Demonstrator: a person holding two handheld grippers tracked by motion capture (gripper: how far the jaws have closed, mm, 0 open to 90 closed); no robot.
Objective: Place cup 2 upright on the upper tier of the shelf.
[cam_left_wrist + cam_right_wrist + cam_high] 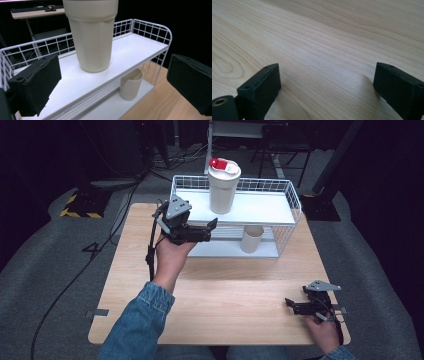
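Note:
A tall cream tumbler (222, 190) (93, 37) with a red and white lid stands on the top shelf of a white wire rack (260, 210) (140, 47). On the rack's lower shelf stands a small cream cup (252, 238) (130, 85). My left gripper (211, 230) (113, 72) is open, held just left of the rack and pointing at the tumbler, with nothing between its pads. Near the table's front right corner, my right gripper (291, 306) (325, 82) rests low over bare wood, open and holding nothing.
The wooden table (225, 285) (324, 37) stands on grey carpet, with the rack along its far edge. A black cable (150, 255) trails from the left gripper. Dark equipment and a yellow-black striped base (80, 205) lie beyond the table.

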